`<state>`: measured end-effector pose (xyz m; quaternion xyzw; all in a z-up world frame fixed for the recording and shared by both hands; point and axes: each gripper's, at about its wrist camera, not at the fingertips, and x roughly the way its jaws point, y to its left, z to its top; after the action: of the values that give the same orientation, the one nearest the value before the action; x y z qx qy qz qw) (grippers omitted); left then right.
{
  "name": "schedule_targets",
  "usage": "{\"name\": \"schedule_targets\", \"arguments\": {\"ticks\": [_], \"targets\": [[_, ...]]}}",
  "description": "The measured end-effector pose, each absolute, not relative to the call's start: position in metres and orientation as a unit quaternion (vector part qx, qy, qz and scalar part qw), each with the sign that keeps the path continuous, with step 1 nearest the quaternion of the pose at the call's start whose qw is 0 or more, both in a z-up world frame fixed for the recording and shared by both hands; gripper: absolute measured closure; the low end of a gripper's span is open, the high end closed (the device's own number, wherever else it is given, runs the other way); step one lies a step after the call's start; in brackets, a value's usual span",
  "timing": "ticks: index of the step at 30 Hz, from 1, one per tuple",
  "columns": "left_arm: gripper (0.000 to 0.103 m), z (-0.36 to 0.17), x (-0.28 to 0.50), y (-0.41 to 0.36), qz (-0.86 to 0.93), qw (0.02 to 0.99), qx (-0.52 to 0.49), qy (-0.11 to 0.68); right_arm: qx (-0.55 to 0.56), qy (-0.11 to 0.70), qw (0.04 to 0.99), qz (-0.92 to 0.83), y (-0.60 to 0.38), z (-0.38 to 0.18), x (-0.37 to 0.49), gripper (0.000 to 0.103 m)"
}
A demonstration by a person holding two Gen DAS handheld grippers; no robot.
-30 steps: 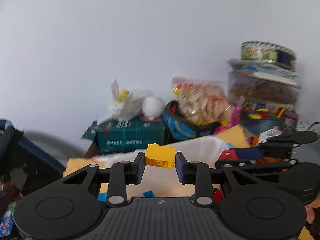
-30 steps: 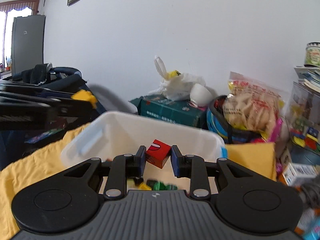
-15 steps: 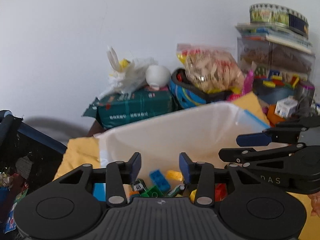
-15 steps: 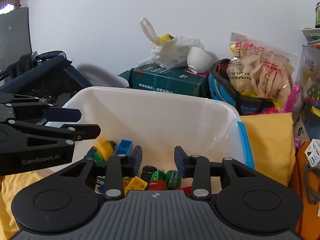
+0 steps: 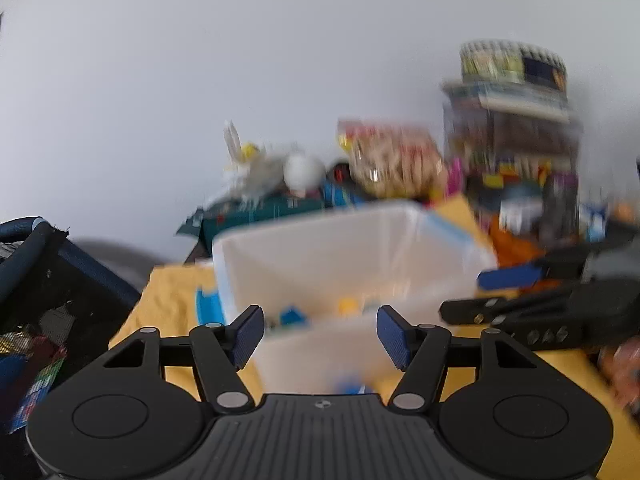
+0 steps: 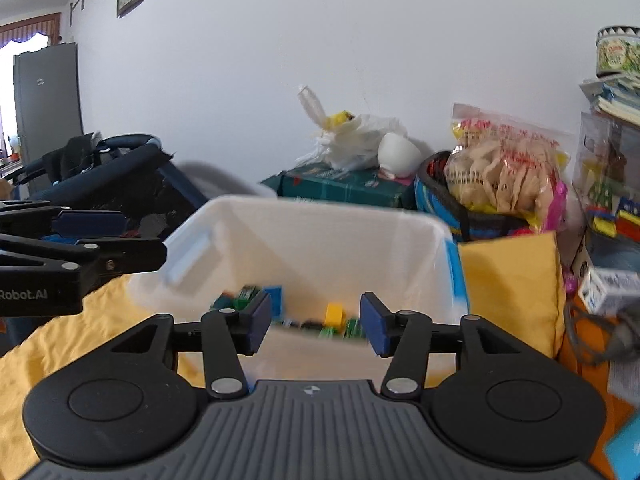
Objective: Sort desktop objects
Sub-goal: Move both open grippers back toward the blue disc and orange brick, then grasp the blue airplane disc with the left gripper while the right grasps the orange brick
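A white plastic bin [image 5: 304, 256] [image 6: 320, 240] with blue handles stands on a yellow cloth. Several coloured toy bricks lie on its floor, among them a yellow brick [image 6: 334, 314] and a blue brick [image 5: 294, 316]. My left gripper [image 5: 320, 334] hovers just before the bin's near wall, jaws opening with nothing between them. My right gripper [image 6: 314, 326] points over the near rim, jaws also opening and empty. Each gripper shows in the other's view, the left one at the left edge [image 6: 80, 248], the right one at the right [image 5: 520, 292]. The left wrist view is blurred.
Behind the bin stand a green box [image 6: 344, 188] with a white plastic bag [image 6: 352, 140] and a bowl, a bag of snacks [image 6: 504, 164] in a blue basket, and stacked boxes [image 5: 512, 132] at right. A dark stroller [image 6: 104, 172] stands at left. The yellow cloth [image 6: 508, 280] surrounds the bin.
The left gripper let go of its yellow brick and the right its red brick; both bricks fell into the bin. Both jaws have widened and both grippers pulled back from the bin.
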<state>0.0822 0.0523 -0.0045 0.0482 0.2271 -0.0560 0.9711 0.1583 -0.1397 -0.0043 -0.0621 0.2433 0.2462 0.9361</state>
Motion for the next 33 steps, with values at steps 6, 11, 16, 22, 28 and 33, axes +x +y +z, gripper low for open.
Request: {"name": "schedule_targets", "arguments": {"ticks": [6, 11, 16, 22, 28, 33], "targets": [[0.037, -0.057, 0.072, 0.054, -0.062, 0.949, 0.029, 0.308, -0.081, 0.300, 0.918, 0.248, -0.142, -0.045, 0.135, 0.045], [0.037, -0.090, 0.070, 0.057, -0.049, 0.932, 0.002, 0.359, -0.102, 0.341, 0.899, 0.254, -0.139, -0.079, 0.131, 0.045], [0.037, -0.106, 0.067, 0.059, -0.043, 0.926, -0.008, 0.375, -0.117, 0.372, 0.884, 0.257, -0.139, -0.104, 0.127, 0.045], [0.037, -0.102, 0.067, 0.066, -0.039, 0.926, -0.013, 0.374, -0.107, 0.364, 0.883, 0.275, -0.120, -0.106, 0.137, 0.048], [0.037, -0.093, 0.079, 0.069, -0.050, 0.930, -0.010, 0.365, -0.115, 0.381, 0.870, 0.290, -0.085, -0.120, 0.167, 0.076], [0.037, -0.092, 0.118, 0.052, -0.078, 0.931, -0.010, 0.356, -0.093, 0.376, 0.880, 0.275, -0.118, -0.110, 0.150, 0.076]]}}
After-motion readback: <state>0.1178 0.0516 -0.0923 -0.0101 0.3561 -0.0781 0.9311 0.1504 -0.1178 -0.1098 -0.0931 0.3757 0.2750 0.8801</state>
